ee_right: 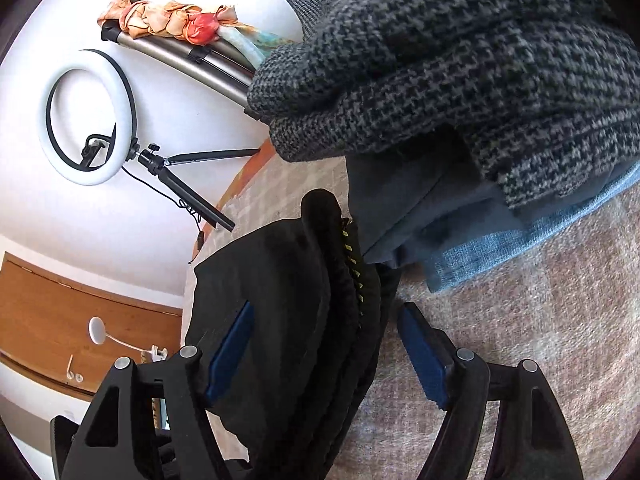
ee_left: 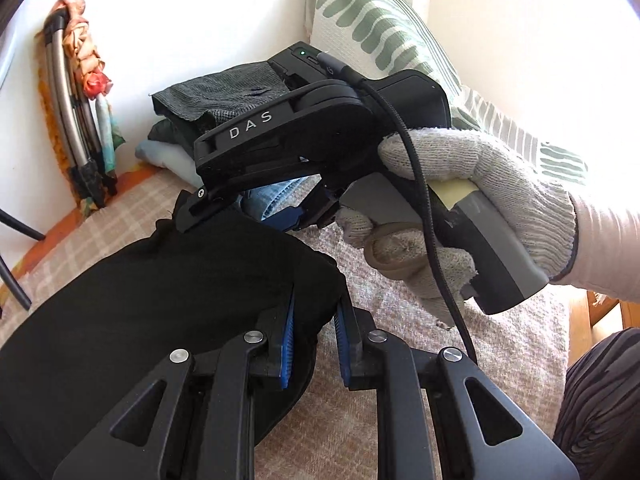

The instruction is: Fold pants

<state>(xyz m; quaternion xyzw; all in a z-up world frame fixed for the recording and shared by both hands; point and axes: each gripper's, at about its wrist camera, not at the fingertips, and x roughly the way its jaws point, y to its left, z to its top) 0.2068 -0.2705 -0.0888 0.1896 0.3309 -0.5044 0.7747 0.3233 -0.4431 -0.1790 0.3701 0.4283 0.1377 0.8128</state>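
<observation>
The black pants point(ee_left: 160, 292) lie bunched on the checked blanket point(ee_left: 440, 340). My left gripper point(ee_left: 314, 336) is shut on a fold of the black pants, its blue pads pressing the cloth. In the right wrist view the black pants point(ee_right: 288, 320) pass between the fingers of my right gripper point(ee_right: 328, 344), which stand wide apart; the left pad point(ee_right: 230, 350) lies against the cloth and the right pad point(ee_right: 424, 356) is clear of it. The right gripper point(ee_left: 296, 208) also shows in the left wrist view, held by a gloved hand point(ee_left: 460, 200) at the pants' far edge.
A stack of folded clothes, with a houndstooth garment point(ee_right: 460, 60) on top and blue denim point(ee_right: 480, 252) under it, sits at the blanket's far side. A green-patterned pillow point(ee_left: 380, 28) leans on the wall. A ring light point(ee_right: 84, 116) on a tripod stands to the left.
</observation>
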